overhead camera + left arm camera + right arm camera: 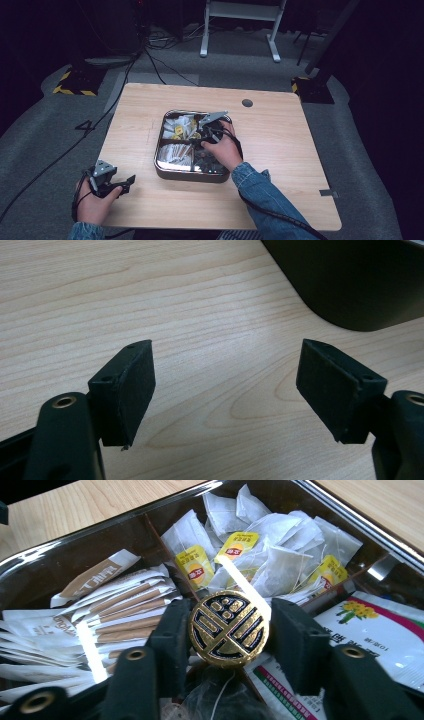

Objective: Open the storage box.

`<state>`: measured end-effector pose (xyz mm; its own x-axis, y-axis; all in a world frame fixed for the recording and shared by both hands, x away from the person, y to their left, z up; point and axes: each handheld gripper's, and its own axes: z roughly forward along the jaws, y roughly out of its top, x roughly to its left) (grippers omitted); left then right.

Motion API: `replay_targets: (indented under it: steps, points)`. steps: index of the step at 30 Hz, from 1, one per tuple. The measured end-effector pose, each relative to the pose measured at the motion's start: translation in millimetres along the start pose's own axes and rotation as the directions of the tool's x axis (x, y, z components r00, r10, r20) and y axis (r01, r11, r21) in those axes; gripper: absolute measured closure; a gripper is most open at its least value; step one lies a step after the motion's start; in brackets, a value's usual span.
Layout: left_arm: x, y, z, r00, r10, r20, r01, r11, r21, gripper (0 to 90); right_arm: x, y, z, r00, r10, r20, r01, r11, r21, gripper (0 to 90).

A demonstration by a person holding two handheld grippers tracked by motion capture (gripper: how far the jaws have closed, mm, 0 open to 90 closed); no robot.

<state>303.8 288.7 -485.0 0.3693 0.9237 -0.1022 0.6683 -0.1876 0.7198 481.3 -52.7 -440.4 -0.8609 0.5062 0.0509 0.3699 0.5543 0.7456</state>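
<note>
Right gripper (230, 630) clamped on gold-and-black round token (229, 629), pinched edge to edge between 2 pads above divided tray (45, 560). Probably rigid, light, slippery at rim; best held across the widest part. Left gripper (225, 385) spread wide, holding nothing, over table (150, 290).

- Both forearms wear blue denim sleeves (262, 192), the cuffs ending at the wrists
- Left tongs (225, 385): matte black, with flat rectangular pads (137, 390) and brass-ringed screw holes in the arms
- Right tongs (230, 630): the same black build
- Each carries a grey three-cornered plate (101, 168) on top
- A black cable (280, 215) trails from the right one
</note>
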Motion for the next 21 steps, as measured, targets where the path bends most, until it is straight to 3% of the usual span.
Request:
replay_targets:
  steps: [3, 21]
  points:
    - [0.4, -0.3, 0.1, 1.0, -0.002, -0.004, 0.002, 1.0, -0.002, 24.4, 1.0, -0.2, 0.9, 0.9996, -0.026, -0.006, 0.026, 1.0, -0.006, 58.2]
    - [1.8, 0.2, -1.5, 0.9999, -0.002, -0.01, 0.002, 1.0, -0.004, 24.9, 5.9, 5.0, -2.5, 0.9981, -0.057, 0.024, 0.057, 0.998, 0.0, 58.8]
